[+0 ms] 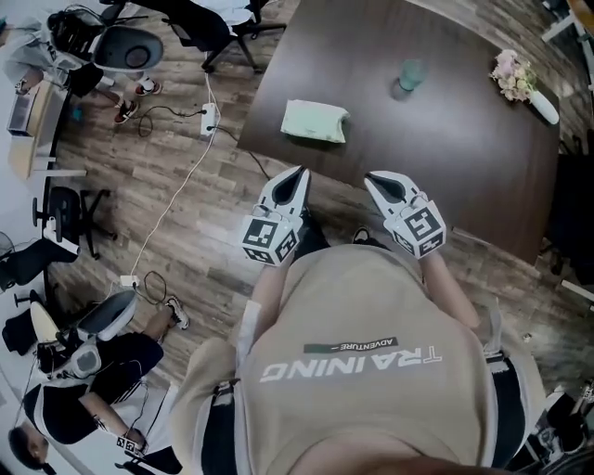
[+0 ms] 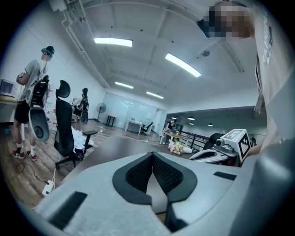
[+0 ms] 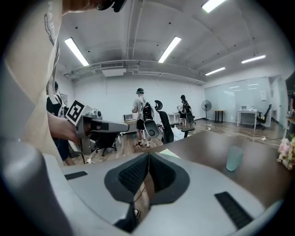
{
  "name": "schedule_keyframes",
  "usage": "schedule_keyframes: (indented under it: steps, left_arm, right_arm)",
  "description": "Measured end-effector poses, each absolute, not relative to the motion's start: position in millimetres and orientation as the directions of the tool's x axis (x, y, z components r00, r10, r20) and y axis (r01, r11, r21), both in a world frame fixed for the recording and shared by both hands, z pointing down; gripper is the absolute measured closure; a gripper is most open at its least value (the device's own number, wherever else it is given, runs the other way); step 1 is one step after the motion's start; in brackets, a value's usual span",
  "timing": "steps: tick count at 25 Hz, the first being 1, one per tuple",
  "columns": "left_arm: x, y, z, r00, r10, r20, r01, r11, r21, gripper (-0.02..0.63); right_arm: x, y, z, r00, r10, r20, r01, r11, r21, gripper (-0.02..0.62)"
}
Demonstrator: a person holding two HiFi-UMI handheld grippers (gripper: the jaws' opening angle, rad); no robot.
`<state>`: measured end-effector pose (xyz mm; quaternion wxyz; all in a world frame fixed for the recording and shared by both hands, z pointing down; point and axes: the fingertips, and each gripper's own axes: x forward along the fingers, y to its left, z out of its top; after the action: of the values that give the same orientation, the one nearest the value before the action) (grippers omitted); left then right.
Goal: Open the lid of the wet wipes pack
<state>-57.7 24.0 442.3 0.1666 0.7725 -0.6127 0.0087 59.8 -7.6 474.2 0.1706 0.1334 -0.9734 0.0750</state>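
Observation:
The wet wipes pack (image 1: pixel 316 121), pale green and soft, lies near the front left corner of the dark wooden table (image 1: pixel 445 158). Both grippers hover short of the table's near edge, pointing towards it. My left gripper (image 1: pixel 299 174) is shut with nothing in it, just below the pack. Further right, my right gripper (image 1: pixel 373 179) is likewise shut and holds nothing. In the right gripper view a sliver of the pack (image 3: pixel 171 153) shows just past the closed jaws (image 3: pixel 149 155). The left gripper view has its jaws (image 2: pixel 152 154) meeting at the tips, and the pack is hidden there.
A pale green cup (image 1: pixel 409 74) stands mid-table and a vase of flowers (image 1: pixel 520 82) at the far right. A power strip with a white cable (image 1: pixel 210 119) lies on the floor left of the table. Office chairs (image 1: pixel 209 23) and seated people (image 1: pixel 83 371) are further left.

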Motion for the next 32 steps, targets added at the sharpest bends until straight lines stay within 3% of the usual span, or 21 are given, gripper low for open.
schedule_keyframes:
  steps: [7,13,17,32]
  left_arm:
    - [-116,-13,428,0.340,-0.924,0.174,-0.928,-0.300,0.223,0.597]
    - [-161,-12,452,0.414,-0.886,0.208,-0.898,-0.360,0.253,0.597]
    - [-196,-29,477,0.446,-0.862,0.240,-0.883,-0.380,0.276,0.597]
    - [-199,-54,510,0.517,-0.805,0.290,-0.846,-0.428,0.318,0.597]
  right_arm:
    - [-3,-42,455,-0.875,-0.351,0.334,-0.400,0.912,-0.088,0.580]
    - [-40,-52,477,-0.801,-0.450,0.395,-0.495,0.869,-0.014,0.578]
    - [-68,-75,502,-0.767,-0.489,0.416,-0.559,0.828,-0.057,0.578]
    - [-89,-87,557,-0.690,-0.444,0.572,-0.459,0.879,0.129,0.578]
